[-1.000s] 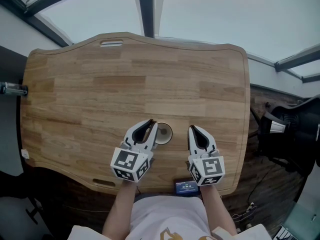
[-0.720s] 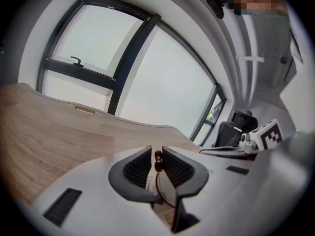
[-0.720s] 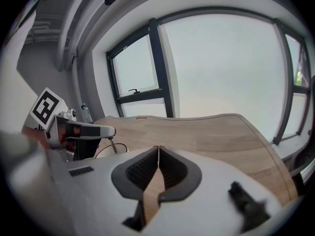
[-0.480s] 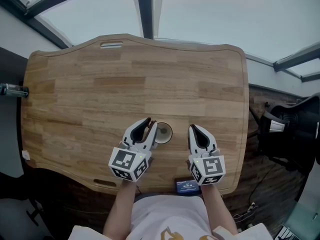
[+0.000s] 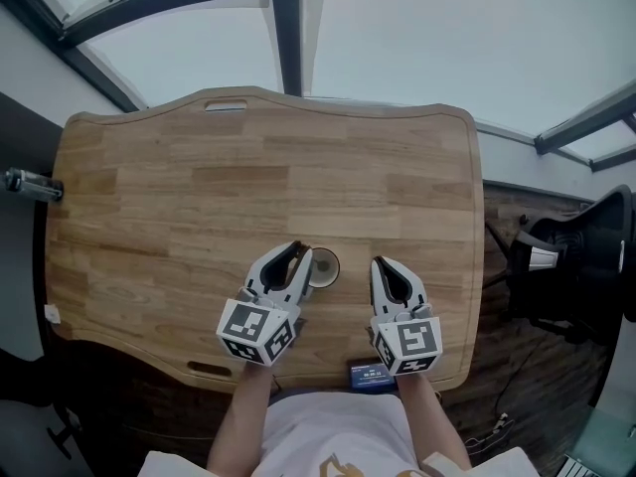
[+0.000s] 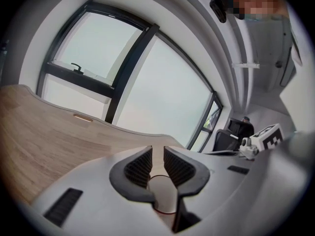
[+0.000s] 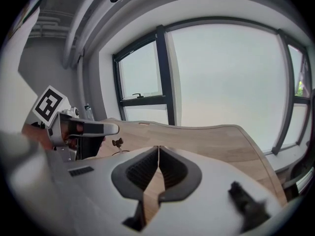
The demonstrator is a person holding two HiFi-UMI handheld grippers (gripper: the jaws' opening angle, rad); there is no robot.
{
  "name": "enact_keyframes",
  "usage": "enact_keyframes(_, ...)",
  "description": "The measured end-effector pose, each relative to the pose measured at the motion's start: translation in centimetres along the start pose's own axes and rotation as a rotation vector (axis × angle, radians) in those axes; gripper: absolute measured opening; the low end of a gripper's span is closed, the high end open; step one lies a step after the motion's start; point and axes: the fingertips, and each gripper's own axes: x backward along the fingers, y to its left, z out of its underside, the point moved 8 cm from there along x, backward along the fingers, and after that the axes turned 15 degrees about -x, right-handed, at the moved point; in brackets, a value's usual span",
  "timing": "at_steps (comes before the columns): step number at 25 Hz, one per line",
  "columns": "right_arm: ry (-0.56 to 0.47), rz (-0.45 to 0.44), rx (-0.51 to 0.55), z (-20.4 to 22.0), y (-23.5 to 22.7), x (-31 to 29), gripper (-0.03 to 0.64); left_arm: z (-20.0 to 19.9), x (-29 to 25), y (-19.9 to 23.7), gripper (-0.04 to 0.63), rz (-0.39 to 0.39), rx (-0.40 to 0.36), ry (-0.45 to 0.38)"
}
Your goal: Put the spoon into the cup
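A small pale cup (image 5: 326, 266) stands on the wooden table (image 5: 248, 167) near its front edge. My left gripper (image 5: 295, 250) sits right against the cup's left side, and the cup's rim (image 6: 165, 196) shows under its jaws. Those jaws (image 6: 158, 154) stand a narrow gap apart with nothing between the pads. In the right gripper view, a thin stem with a dark winged top (image 7: 117, 143), which looks like the spoon's handle, rises beside the left gripper (image 7: 83, 128). My right gripper (image 5: 379, 263) rests to the right of the cup, apart from it, and is shut and empty (image 7: 158, 149).
A small dark device (image 5: 371, 374) lies at the table's front edge between my arms. A black chair (image 5: 576, 266) stands off the table's right side. A bottle-like object (image 5: 25, 182) pokes in at the left edge. Windows rise behind the table.
Both grippers stay beside the cup as before. Only the head view has shifted a little.
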Motion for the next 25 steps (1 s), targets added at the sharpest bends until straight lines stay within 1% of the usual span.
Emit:
enact_keyframes(2, -0.010, 0.006, 0.013, -0.2, 0.4, 0.6, 0.032, -0.5, 0.5, -0.4, 0.057, -0.003, 0.007, -0.029)
enact_keyframes(4, -0.021, 0.009, 0.018, -0.3, 0.8, 1.3, 0.032, -1.0, 1.1, -0.8, 0.036, -0.016, -0.015, -0.045)
enact_keyframes(10, -0.061, 0.024, 0.019, -0.2, 2.2, 3.7, 0.032, -1.9, 2.5, -2.5, 0.017, -0.052, -0.129, -0.013)
enact_keyframes(13, -0.086, 0.048, 0.031, -0.2, 3.0, 4.9, 0.032, -2.1, 3.5, -3.2, 0.015, -0.046, -0.158, -0.010)
enact_keyframes(17, -0.141, 0.073, 0.004, -0.9, 3.9, 6.2, 0.032, -2.6, 4.9, -3.9, 0.015, -0.055, -0.194, -0.004)
enact_keyframes(21, -0.185, 0.055, -0.022, -1.8, 4.6, 6.9, 0.032, -3.6, 5.9, -4.6, 0.015, -0.072, -0.218, -0.011)
enact_keyframes(23, -0.189, 0.046, -0.004, -2.1, 5.0, 6.9, 0.032, -4.0, 6.2, -4.8, 0.014, -0.084, -0.217, -0.014)
enact_keyframes(25, -0.193, 0.039, 0.039, -2.5, 5.3, 7.0, 0.032, -4.1, 6.5, -4.9, 0.014, -0.104, -0.210, -0.014)
